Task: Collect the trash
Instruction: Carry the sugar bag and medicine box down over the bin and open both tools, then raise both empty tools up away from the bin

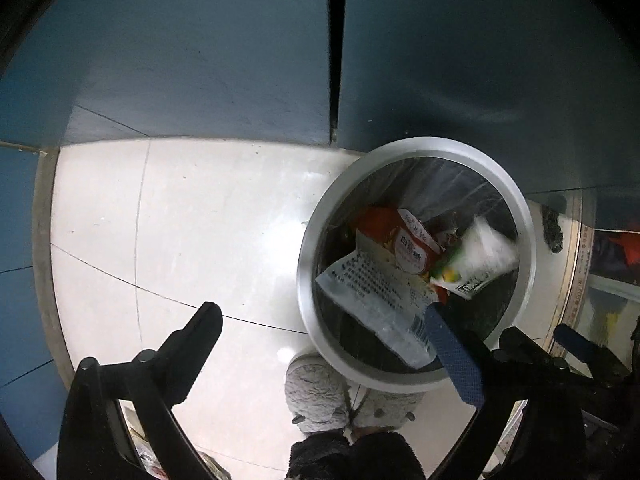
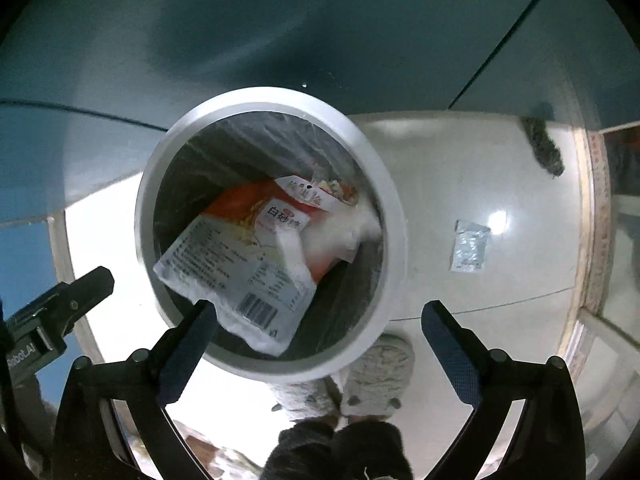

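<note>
Silvery foil marks the one piece of trash not yet collected: a small crinkled sachet (image 2: 469,246) lying flat on the pale tiled floor (image 2: 440,184), to the right of the round white-rimmed bin (image 2: 394,216) and well apart from it. Its long axis runs roughly away from the camera, tilted a little. It sits ahead of and slightly right of the right gripper (image 2: 320,320), whose fingers stand wide apart and hold nothing; that hand looks the nearer one and the likely choice for the pickup. Inside the lined bin lie a white printed sugar bag (image 2: 240,272) with a barcode, and an orange-red packet (image 1: 400,240); a green and white wrapper (image 1: 476,260) shows blurred above them. The left gripper (image 1: 324,320) hovers at the bin's left, also spread and empty. Grey fluffy slippers (image 2: 376,380) stand just below the bin.
</note>
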Demonstrator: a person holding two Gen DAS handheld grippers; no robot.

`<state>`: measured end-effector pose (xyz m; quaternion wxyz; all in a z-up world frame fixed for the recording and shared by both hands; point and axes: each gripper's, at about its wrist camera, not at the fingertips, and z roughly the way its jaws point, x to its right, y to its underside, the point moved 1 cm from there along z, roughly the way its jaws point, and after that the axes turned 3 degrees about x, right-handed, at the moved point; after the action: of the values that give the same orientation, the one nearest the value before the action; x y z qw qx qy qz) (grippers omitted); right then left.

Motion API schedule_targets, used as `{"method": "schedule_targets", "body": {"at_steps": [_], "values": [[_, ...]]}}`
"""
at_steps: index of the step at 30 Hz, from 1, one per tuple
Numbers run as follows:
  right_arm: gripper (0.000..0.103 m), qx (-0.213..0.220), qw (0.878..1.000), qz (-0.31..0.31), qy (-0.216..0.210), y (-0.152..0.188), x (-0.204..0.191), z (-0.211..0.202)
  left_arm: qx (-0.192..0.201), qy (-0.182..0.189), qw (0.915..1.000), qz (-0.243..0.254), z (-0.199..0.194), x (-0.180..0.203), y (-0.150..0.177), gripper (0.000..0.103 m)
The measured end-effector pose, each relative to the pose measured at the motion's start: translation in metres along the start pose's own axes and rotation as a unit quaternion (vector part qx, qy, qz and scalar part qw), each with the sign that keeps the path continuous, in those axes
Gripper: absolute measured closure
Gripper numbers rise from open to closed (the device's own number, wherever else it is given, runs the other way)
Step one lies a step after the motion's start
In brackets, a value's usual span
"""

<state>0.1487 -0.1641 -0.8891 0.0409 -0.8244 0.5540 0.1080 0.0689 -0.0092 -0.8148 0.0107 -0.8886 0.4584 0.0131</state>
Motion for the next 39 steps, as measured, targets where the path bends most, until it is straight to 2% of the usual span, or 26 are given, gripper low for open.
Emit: {"method": "schedule_targets", "body": {"at_steps": [8, 14, 21, 23, 29, 34, 39], "values": [[0.0, 0.023, 0.999, -0.025, 0.03, 0.024, -0.003, -0.042, 0.023, -0.028, 0.9993, 0.007, -0.05, -0.003, 0.034, 0.0], [0.0, 0.045, 0.997, -0.037, 0.045, 0.057, -0.002, -0.118, 0.041, -0.021, 0.9989, 0.01, -0.135, -0.001, 0.068, 0.0], [0.0, 0.093, 0.993, -0.052, 0.05, 0.102, -0.008, -0.273, 0.087, 0.0, 0.9957, 0.031, -0.281, 0.005, 0.102, 0.0], [0.0, 0.115, 0.99, -0.058, 0.058, 0.116, -0.013, -0.327, 0.102, 0.015, 0.9941, 0.033, -0.326, 0.002, 0.108, 0.0], [0.0, 0.17, 0.982, -0.068, 0.043, 0.154, -0.037, -0.478, 0.154, 0.061, 0.9846, 0.056, -0.462, -0.001, 0.129, 0.0], [0.0, 0.216, 0.974, -0.07, 0.006, 0.192, -0.059, -0.589, 0.181, 0.116, 0.9748, 0.061, -0.546, -0.012, 0.145, 0.0], [0.0, 0.246, 0.967, -0.067, -0.027, 0.227, -0.073, -0.664, 0.202, 0.153, 0.965, 0.068, -0.599, -0.02, 0.165, 0.0]]}}
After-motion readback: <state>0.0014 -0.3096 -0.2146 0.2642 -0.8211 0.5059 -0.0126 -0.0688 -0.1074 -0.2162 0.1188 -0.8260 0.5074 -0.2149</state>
